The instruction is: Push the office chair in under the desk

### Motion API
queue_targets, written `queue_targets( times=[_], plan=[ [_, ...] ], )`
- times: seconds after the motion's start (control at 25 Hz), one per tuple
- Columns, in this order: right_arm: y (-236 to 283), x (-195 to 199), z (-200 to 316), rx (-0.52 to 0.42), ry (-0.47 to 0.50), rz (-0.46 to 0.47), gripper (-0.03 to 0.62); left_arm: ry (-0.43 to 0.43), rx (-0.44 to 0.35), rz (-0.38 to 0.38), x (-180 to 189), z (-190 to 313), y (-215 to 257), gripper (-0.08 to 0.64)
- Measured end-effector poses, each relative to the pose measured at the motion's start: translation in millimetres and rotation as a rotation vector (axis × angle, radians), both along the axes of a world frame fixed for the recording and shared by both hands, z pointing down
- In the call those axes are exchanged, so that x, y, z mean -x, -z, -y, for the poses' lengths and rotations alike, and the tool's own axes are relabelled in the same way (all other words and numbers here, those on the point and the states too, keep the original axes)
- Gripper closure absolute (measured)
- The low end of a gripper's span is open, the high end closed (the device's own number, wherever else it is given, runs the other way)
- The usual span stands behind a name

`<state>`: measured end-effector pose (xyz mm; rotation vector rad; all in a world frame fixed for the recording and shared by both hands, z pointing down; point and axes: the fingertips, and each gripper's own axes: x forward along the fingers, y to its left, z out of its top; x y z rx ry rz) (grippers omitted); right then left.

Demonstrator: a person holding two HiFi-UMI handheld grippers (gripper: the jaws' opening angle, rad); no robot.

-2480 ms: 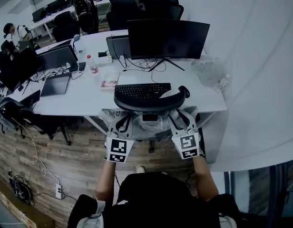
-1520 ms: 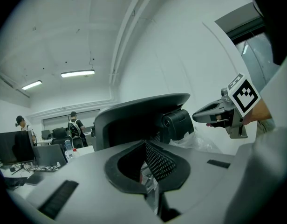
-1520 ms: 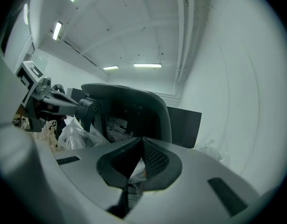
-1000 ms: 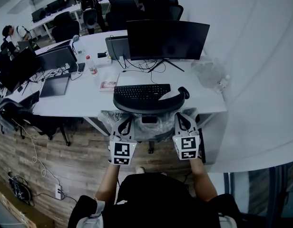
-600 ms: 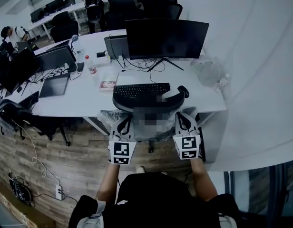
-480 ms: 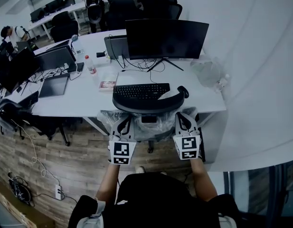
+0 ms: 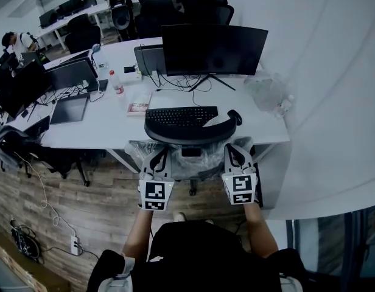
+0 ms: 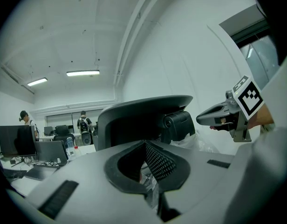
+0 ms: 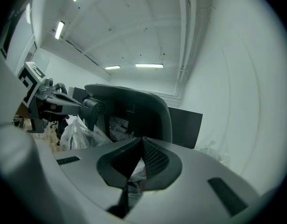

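Observation:
The black office chair stands at the white desk, its curved headrest over the desk's front edge by the keyboard. Clear plastic wraps its backrest. My left gripper is shut, its tip at the left side of the wrapped backrest. My right gripper is shut at the right side. In the left gripper view the closed left gripper points at the headrest, with the right gripper beside it. The right gripper view has the closed right gripper below the headrest.
A dark monitor, a mouse, a laptop, a bottle and cables lie on the desk. A plastic bag sits at its right end by the white wall. Other chairs and people are further back; a power strip lies on the wood floor.
Since the earliest frame the chair's headrest has edged a little toward the desk and both grippers have drawn inward. Over the last second nothing moves but a person walking at the back.

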<state>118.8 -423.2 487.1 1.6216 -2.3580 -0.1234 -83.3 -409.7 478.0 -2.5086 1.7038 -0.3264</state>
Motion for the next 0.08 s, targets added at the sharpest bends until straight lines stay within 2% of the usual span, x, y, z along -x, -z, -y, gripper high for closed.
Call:
queue_targets(
  times=[0.08],
  plan=[
    [-0.9, -1.4, 0.2, 0.001, -0.002, 0.000, 0.568, 0.002, -0.001, 0.002, 0.1, 0.1, -0.4, 0.545]
  ],
)
